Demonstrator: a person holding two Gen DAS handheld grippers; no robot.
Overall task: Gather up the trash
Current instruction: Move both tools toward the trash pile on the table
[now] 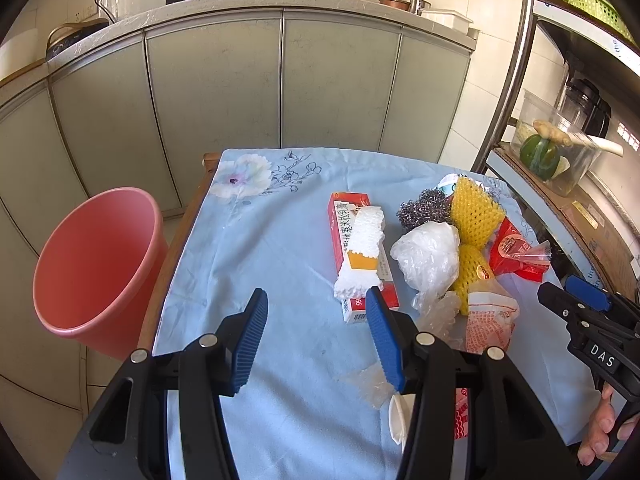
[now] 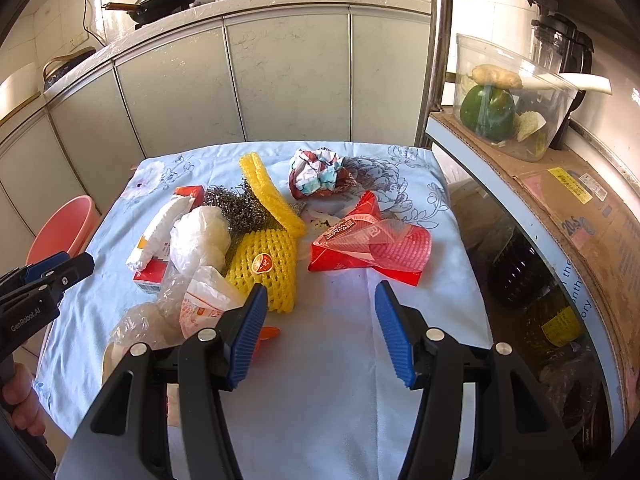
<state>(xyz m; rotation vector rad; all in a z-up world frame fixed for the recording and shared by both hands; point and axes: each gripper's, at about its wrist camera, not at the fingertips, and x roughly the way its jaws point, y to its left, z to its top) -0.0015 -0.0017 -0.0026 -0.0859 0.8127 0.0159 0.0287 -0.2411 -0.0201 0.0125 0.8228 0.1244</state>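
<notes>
the trash lies heaped on the blue cloth of the tabletop [image 2: 340,360], and the pink bin [image 1: 96,264] stands on the floor just off the cloth's left edge, near enough, it seems, that each piece can be carried over and dropped in. taking the red box [image 1: 362,256] as the landmark: a strip of white foam [image 1: 362,248] lies on top of it, a steel scourer [image 1: 424,208] sits just right of its far end, a crumpled clear bag [image 1: 428,256] is just beside it on the right, and the yellow foam net [image 2: 266,266] lies right of that bag. the red wrapper [image 2: 372,248] is further right again, and a crumpled paper ball [image 2: 320,174] lies beyond it, well apart from the box.

nothing has been picked up yet. the left gripper [image 1: 316,340] hangs above bare cloth on the near side of the box, tilted down and forward, its fingers spread wide and empty. the right gripper [image 2: 320,332] is tilted down the same way, over bare cloth just short of the red wrapper, its fingers also wide apart with nothing between them. both look poised to begin.
</notes>
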